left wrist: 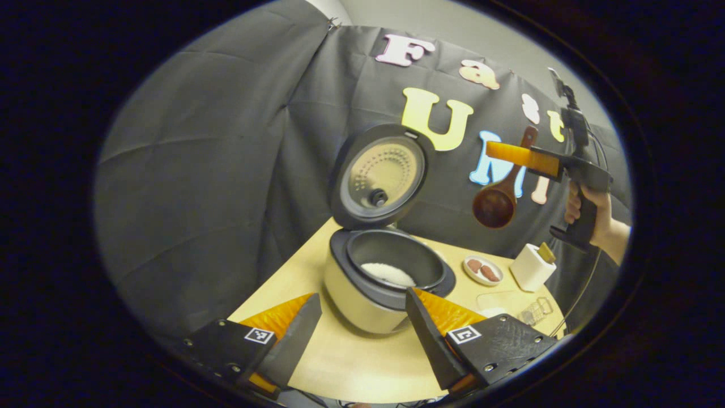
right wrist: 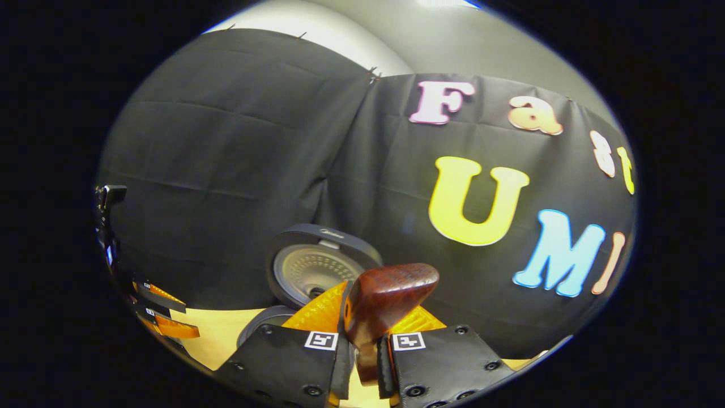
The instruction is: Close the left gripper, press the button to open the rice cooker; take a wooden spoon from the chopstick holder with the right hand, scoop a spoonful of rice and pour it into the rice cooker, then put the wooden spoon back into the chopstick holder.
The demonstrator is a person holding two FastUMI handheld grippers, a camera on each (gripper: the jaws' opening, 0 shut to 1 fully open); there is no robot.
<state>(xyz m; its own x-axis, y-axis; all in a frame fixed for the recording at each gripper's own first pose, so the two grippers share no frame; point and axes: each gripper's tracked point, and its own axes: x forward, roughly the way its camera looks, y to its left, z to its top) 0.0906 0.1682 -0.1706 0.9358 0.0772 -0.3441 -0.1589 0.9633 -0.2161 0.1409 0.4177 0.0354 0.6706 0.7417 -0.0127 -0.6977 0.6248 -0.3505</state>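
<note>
- Hanging high over the desk (left wrist: 351, 362), the right claw (left wrist: 518, 156) pinched the wooden spoon (left wrist: 501, 195) by its handle, both fingers pressing on it, with the bowl dangling toward 7 o'clock
- In the right gripper view that claw (right wrist: 362, 345) sat clamped on the spoon's dark handle (right wrist: 385, 300), which jutted up toward 12 o'clock
- The left claw (left wrist: 362, 328) stood wide open and held nothing, its fingers flanking the rice cooker (left wrist: 379, 277)
- The cooker's lid (left wrist: 382, 175) stood upright, and white rice (left wrist: 388, 273) lay in the pot
- At 3 o'clock of the cooker sat a small dish (left wrist: 482, 270), then the white chopstick holder (left wrist: 532, 266)
- A hand (left wrist: 589, 215) gripped the right claw's handle
</note>
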